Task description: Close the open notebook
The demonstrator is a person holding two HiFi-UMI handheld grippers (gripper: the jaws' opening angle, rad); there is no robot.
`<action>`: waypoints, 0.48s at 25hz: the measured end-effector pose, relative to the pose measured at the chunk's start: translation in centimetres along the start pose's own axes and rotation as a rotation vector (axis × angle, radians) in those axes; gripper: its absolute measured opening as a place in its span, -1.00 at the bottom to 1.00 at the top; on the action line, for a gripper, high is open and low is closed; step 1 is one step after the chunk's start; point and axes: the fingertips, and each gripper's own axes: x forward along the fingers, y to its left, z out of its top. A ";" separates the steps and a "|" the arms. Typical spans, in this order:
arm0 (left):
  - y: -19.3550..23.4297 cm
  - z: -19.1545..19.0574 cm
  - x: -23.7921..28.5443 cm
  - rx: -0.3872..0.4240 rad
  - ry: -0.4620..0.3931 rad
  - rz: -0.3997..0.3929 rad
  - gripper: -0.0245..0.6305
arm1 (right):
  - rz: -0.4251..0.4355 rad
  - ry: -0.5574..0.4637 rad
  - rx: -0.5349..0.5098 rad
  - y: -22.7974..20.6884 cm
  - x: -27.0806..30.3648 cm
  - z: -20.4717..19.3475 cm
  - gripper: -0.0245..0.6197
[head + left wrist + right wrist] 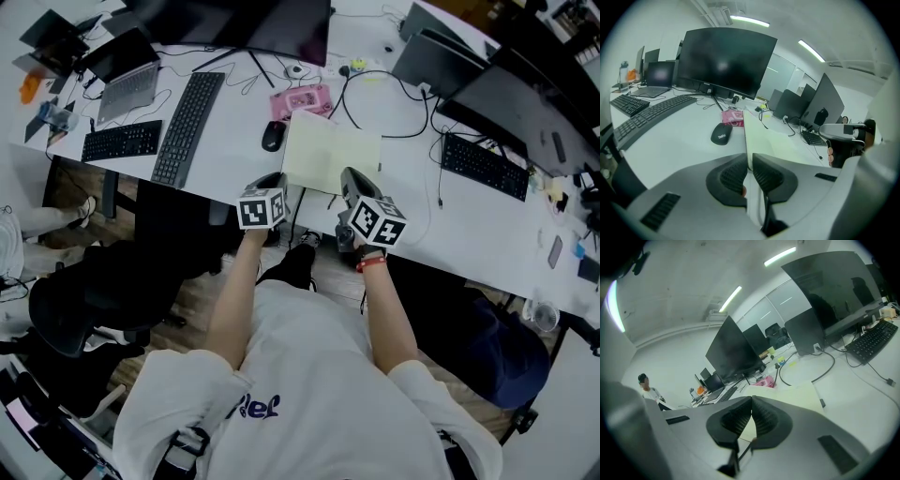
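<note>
White office surface (234, 141), crowded with monitors and keyboards. Notebook (333, 150) lies open near its front edge, pale pages up. Left tool (749, 160) at notebook's near left corner, jaws narrow, pinching a leaf edge. Right tool (751, 401) at near right corner, tips meeting, seemingly empty. Best: swing pinched side over the spine in one arc, right tool steadying.

Blk mouse (273, 136) btwn kbd (187, 127), pink box (301, 99).
</note>
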 end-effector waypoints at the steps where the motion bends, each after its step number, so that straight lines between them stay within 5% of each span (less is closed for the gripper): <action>1: -0.2 0.0 -0.1 0.006 -0.004 -0.002 -0.77 | 0.000 -0.002 0.003 0.0 -0.1 0.0 -0.88; 12: -3.6 1.5 -1.3 0.081 -0.054 -0.014 -0.78 | -0.006 -0.032 0.027 -0.6 -1.5 0.8 -0.88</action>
